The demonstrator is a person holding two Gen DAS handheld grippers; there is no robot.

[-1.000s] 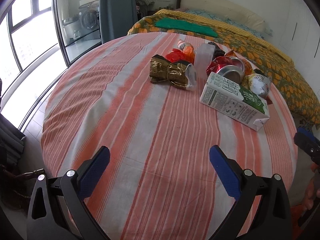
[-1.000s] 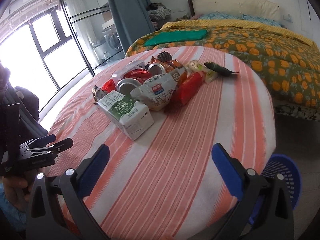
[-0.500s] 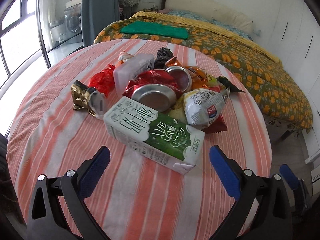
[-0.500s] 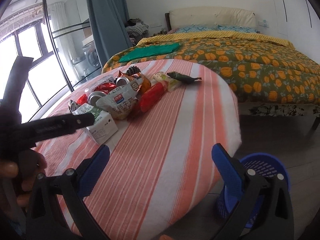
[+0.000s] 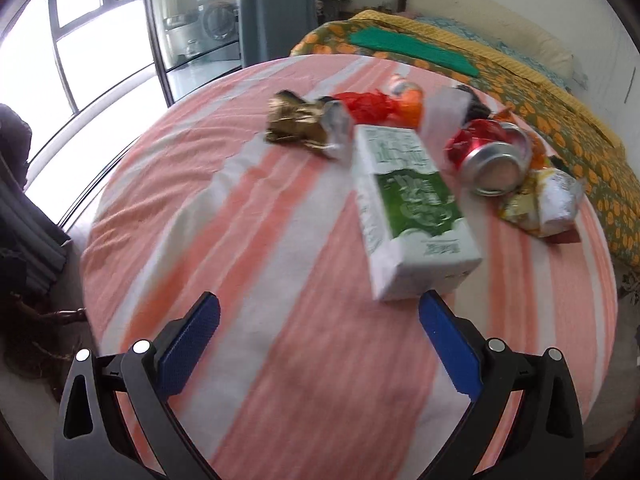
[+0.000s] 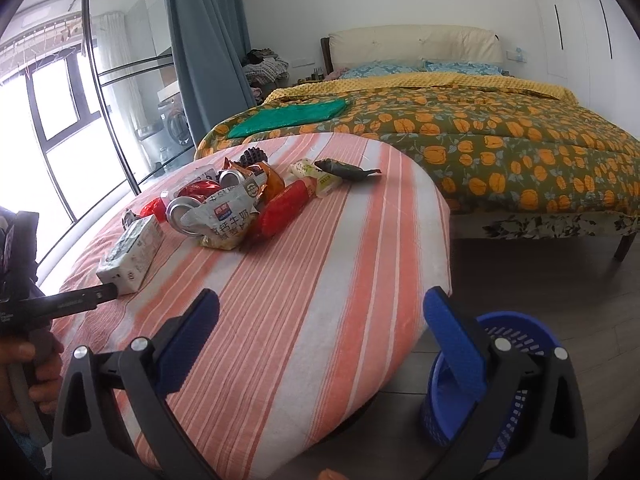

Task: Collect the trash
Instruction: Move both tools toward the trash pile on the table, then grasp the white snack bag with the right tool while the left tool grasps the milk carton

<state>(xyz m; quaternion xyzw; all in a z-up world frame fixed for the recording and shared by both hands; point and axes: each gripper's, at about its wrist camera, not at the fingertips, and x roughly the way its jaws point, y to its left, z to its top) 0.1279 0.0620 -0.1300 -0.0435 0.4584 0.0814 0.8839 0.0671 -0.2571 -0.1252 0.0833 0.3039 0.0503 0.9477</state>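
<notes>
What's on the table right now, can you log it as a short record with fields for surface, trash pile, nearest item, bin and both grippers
surface: round table with an orange and white striped cloth
trash pile: milk carton, crushed red cans, gold wrapper, snack bags, red tube pack
nearest item: milk carton, lying flat, just ahead of the left gripper
bin: blue basket on the floor beside the table
left gripper: open, holding nothing
right gripper: open, holding nothing

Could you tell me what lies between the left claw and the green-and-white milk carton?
Only bare striped tablecloth. In the left wrist view the open left claw sits just short of the milk carton, with nothing in between.
</notes>
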